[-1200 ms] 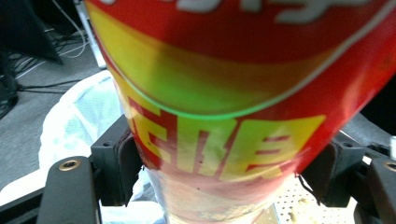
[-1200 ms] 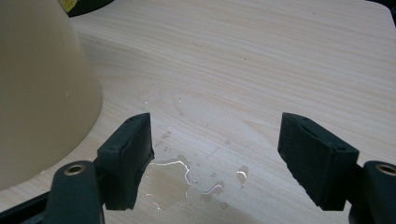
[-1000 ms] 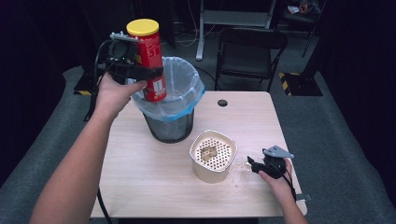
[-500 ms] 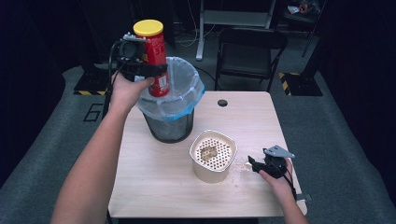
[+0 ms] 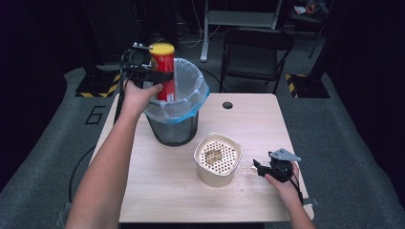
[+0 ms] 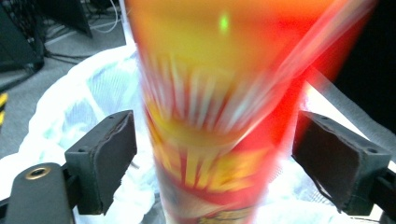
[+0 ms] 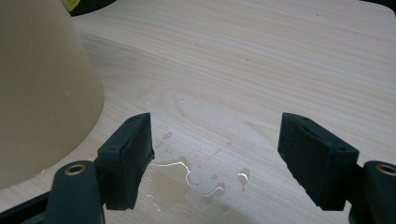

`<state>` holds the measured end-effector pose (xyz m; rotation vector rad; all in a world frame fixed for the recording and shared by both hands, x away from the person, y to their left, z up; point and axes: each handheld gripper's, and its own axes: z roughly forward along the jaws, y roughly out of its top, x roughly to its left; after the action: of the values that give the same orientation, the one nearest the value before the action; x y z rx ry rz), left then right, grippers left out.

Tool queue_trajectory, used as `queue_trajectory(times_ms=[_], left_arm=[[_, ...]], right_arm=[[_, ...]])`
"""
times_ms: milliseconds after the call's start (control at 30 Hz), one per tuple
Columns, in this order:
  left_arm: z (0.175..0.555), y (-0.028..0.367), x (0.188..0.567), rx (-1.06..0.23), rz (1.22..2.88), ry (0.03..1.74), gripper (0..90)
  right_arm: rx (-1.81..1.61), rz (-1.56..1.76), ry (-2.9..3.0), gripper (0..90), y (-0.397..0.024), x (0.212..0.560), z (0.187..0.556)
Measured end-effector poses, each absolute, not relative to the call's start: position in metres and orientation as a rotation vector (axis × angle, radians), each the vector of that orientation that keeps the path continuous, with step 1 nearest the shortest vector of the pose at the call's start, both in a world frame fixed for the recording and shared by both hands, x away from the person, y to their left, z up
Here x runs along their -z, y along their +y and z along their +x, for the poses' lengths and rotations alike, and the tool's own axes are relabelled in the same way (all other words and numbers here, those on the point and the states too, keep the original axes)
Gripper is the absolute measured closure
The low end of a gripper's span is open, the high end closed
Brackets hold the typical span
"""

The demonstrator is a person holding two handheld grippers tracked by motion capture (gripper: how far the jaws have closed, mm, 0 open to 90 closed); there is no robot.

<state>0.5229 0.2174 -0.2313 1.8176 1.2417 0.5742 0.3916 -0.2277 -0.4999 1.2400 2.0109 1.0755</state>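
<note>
A red can with a yellow lid stands upright over the black bin, its lower end inside the white liner. My left gripper is at the bin's left rim with the can between its jaws. In the left gripper view the can is streaked with blur while the pads stay sharp, with a thin gap on each side, so the left gripper is open. My right gripper rests open on the table, right of a beige tub; nothing is between its fingers.
The tub has a perforated top with something pale inside. A small puddle of water lies on the wooden table under the right jaws. A folding chair stands behind the table.
My left hand has come down and to the right with the can, from above the bin's left side to its rim. The can's lower end now sits inside the liner. The right gripper has kept still.
</note>
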Motion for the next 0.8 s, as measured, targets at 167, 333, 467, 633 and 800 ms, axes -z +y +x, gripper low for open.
queue_trajectory(times_ms=[167, 333, 467, 633, 800], left_arm=[[0.521, 0.227, 0.24, -0.555, 1.815, 1.245, 11.8], [0.515, 0.231, 0.242, -0.534, 1.837, 1.211, 13.7], [0.507, 0.231, 0.243, -0.532, 1.845, 1.175, 13.8], [0.495, 0.234, 0.244, -0.513, 1.847, 1.138, 14.0], [0.486, 0.242, 0.246, -0.499, 1.846, 1.115, 14.3]], right_arm=[[-1.078, 1.234, 2.015, 25.8, -0.227, 0.5, 0.392], [-1.077, 1.23, 2.014, 25.8, -0.226, 0.5, 0.391], [-1.076, 1.236, 2.013, 25.8, -0.226, 0.5, 0.391], [-1.078, 1.241, 2.005, 25.8, -0.226, 0.5, 0.391], [-1.074, 1.234, 2.014, 25.7, -0.226, 0.5, 0.391]])
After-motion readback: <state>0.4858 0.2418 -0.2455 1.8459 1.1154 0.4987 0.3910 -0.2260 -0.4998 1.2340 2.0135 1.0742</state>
